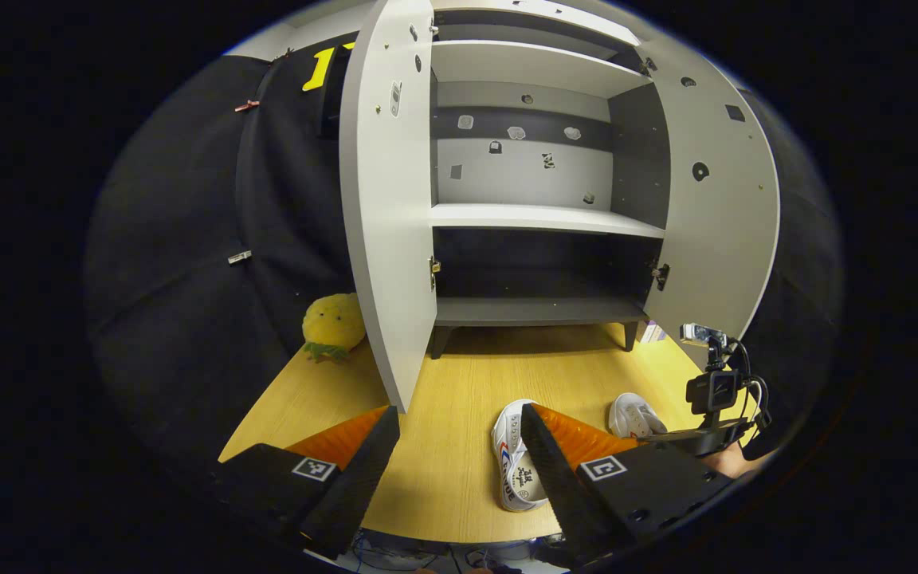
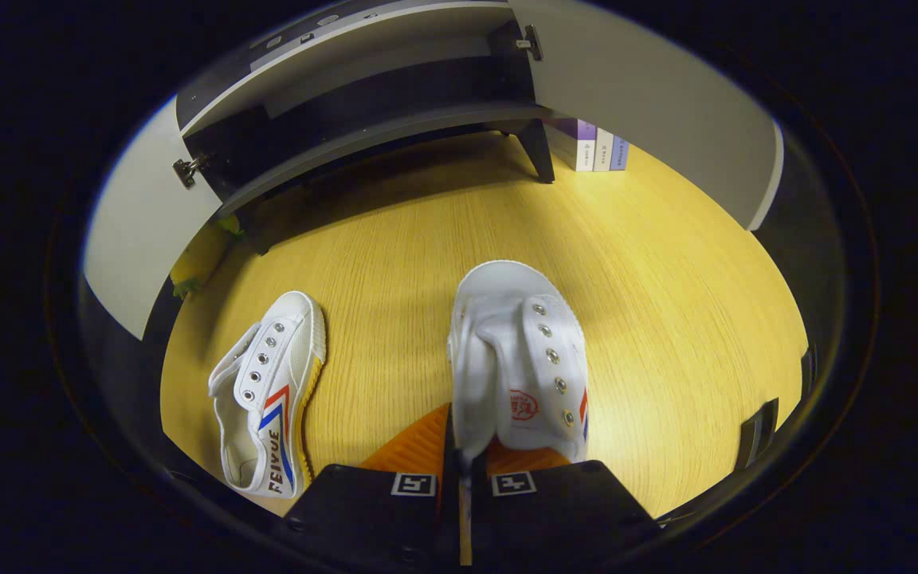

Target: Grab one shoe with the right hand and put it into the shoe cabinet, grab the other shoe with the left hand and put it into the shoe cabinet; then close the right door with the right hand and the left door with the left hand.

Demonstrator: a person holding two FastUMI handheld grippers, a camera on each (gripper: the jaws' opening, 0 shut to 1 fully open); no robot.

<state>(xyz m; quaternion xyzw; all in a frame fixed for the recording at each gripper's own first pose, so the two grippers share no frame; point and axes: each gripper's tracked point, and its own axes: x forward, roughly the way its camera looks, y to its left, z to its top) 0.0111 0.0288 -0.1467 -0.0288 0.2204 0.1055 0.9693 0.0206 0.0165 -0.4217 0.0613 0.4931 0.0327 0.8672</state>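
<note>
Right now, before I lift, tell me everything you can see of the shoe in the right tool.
The gripped shoe is a white canvas low-top with metal eyelets, no laces, a red emblem on its tongue and a red-and-blue stripe on one side. It lies on the wooden floor, toe pointing toward the open cabinet. The right tool is shut on its heel-side collar edge, one finger inside the opening. Its mate lies apart beside it.

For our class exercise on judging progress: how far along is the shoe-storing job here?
Nothing is stored yet: the shoe cabinet shelves hold no shoes and both doors stand open. In hand: the right gripper is shut on one white shoe. Left: shelving it, then the left gripper, open, taking the other shoe, then both doors.
</note>
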